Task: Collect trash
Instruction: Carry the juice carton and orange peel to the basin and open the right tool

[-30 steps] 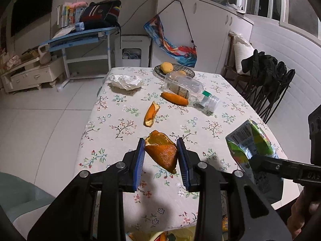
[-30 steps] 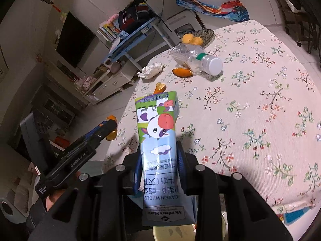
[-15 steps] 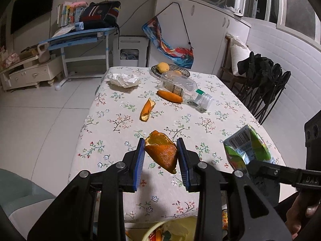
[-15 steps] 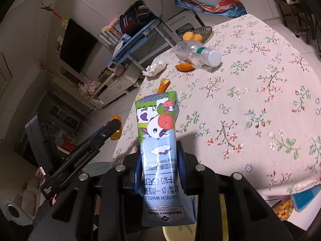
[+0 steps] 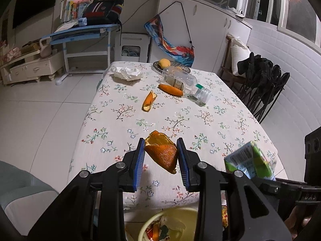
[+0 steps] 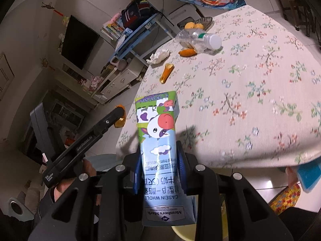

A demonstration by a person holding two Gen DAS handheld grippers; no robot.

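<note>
A: Although the yellow bin sits right below the near edge of the desk, the left gripper covers most of it; only part of the rim and some scraps inside show. Can you see more from there?

B: Less. Beside the right gripper only a sliver of yellow shows under the milk carton. The carton's lower end runs down behind the fingers, and its print reads upside down.

A: So the right gripper is clamped on the carton. The left one is closed on a piece of orange peel, held above the near edge of the desk.

B: What's left out there?

A: A second peel mid-desk, a third peel touching the lying plastic bottle, a crumpled tissue at the far left, and a fruit basket at the far end. The near half of the cloth is bare, and the floor to the left is open; folded chairs crowd the right side.

B: And against a second ago?

A: Both grippers have drawn back toward the near edge; the bin was barely visible then, and more of it shows now. Grips unchanged.
</note>
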